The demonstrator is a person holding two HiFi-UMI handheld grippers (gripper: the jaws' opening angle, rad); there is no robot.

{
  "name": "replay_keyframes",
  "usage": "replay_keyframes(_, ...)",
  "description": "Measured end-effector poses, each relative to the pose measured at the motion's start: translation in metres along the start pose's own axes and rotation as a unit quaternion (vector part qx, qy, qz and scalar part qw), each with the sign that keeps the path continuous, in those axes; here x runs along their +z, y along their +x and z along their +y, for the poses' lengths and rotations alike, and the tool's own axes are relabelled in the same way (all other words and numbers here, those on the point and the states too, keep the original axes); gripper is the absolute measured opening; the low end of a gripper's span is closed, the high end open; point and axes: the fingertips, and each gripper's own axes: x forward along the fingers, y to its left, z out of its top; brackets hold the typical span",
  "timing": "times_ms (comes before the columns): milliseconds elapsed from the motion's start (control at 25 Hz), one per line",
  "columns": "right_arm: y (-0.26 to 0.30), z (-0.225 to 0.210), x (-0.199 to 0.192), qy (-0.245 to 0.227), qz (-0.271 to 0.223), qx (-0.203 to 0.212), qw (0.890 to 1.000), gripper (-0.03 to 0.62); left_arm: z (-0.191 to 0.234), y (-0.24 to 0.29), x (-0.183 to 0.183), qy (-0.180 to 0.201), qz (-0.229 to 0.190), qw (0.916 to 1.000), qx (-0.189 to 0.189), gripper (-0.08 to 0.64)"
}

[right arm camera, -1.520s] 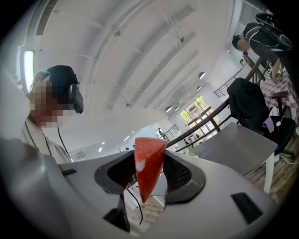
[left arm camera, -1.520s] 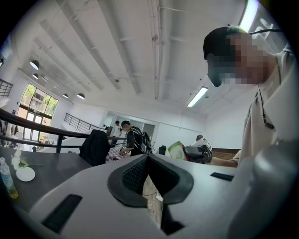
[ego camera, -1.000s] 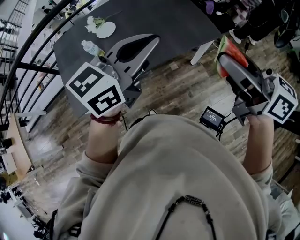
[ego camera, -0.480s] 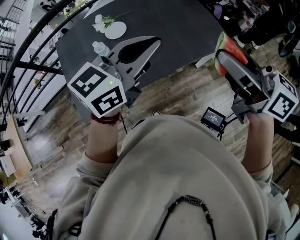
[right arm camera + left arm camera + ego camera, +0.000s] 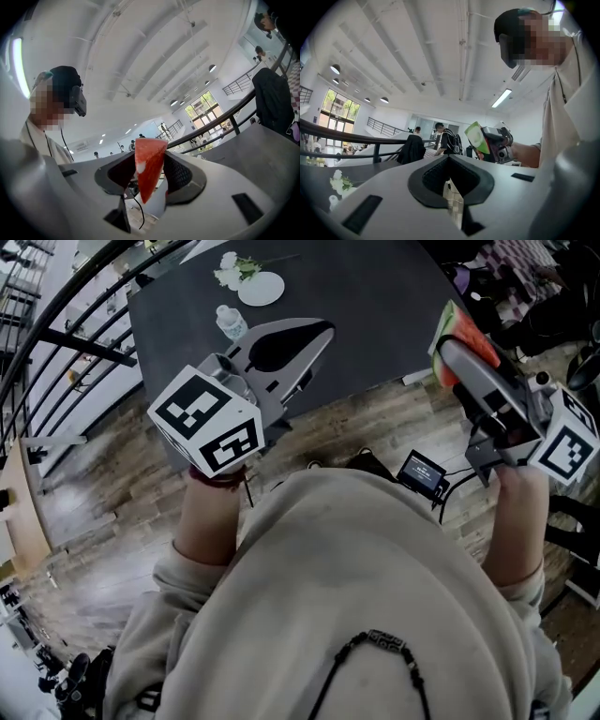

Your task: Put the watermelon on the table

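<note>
Since a second ago both grippers have advanced to the dark table's [image 5: 375, 296] near edge: the right gripper's [image 5: 150, 154] fingers [image 5: 180, 173] pinch a red, green-rinded watermelon wedge [image 5: 149, 171] aloft by the table's bare right side, while the left gripper's [image 5: 325, 329] fingers [image 5: 426, 176] meet empty, with the bottle [image 5: 231, 322] and plate [image 5: 262, 288] beyond.
</note>
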Motion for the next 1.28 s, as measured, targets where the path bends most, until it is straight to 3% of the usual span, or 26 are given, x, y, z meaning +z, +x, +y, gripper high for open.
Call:
replay_keyframes(240, 0.014, 0.004, 0.001, 0.004, 0.004, 0.036, 0.999, 0.198, 0.002, -0.023, 0.002, 0.008, 0.001, 0.9993, 0.036, 0.005)
replay_keyframes(440, 0.042, -0.024, 0.007, 0.001, 0.020, 0.074, 0.997, 0.198, 0.033, -0.024, 0.002, 0.014, -0.008, 0.9968, 0.078, 0.005)
replay_keyframes(600, 0.045, -0.037, 0.014, -0.005, 0.025, 0.102, 0.994, 0.198, 0.032, -0.016, -0.002, 0.015, -0.007, 0.9950, 0.098, 0.005)
replay_keyframes(800, 0.038, -0.008, 0.013, 0.003, 0.038, 0.118, 0.992, 0.198, 0.003, -0.037, 0.007, 0.002, -0.016, 0.9926, 0.120, 0.005)
replay_keyframes(1040, 0.066, -0.008, 0.010, 0.011, 0.064, 0.141, 0.988, 0.198, 0.020, -0.053, 0.013, -0.004, -0.019, 0.9869, 0.160, 0.005)
replay_keyframes(1280, 0.050, 0.029, 0.018, 0.013, 0.074, 0.154, 0.985, 0.198, -0.014, -0.068, 0.036, -0.007, -0.029, 0.9833, 0.179, 0.005)
